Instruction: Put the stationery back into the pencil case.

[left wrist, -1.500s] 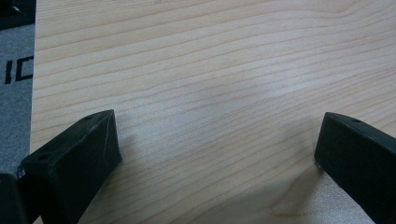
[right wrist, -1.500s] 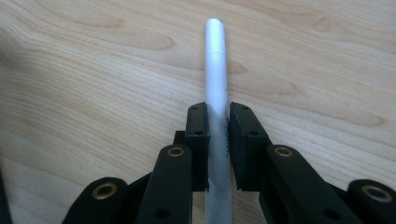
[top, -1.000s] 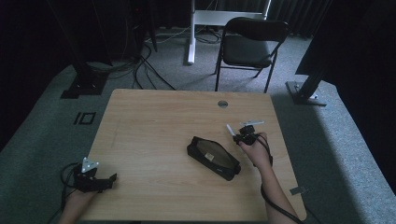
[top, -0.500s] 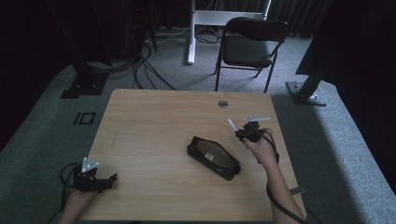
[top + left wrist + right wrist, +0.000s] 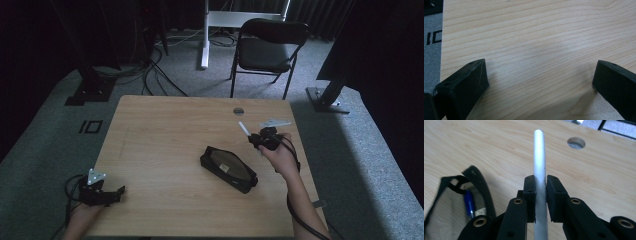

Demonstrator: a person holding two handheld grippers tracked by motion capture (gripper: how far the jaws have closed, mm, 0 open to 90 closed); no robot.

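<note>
My right gripper (image 5: 258,139) (image 5: 541,195) is shut on a slim silver pen (image 5: 244,128) (image 5: 540,160), which sticks out past the jaws and is lifted above the table's right side. A black mesh pencil case (image 5: 228,168) (image 5: 461,195) lies on the wooden table (image 5: 165,135) just left of that hand, with a blue item (image 5: 469,203) inside it. My left gripper (image 5: 116,193) (image 5: 540,82) rests at the table's near left corner, jaws wide open over bare wood.
A round cable hole (image 5: 238,110) (image 5: 576,142) sits near the table's far edge. A black folding chair (image 5: 267,50) stands beyond the table. Cables and stand bases lie on the grey carpet around it.
My right gripper has risen with the pen, drifting toward the far edge of the table. The left gripper and the case have stayed put.
</note>
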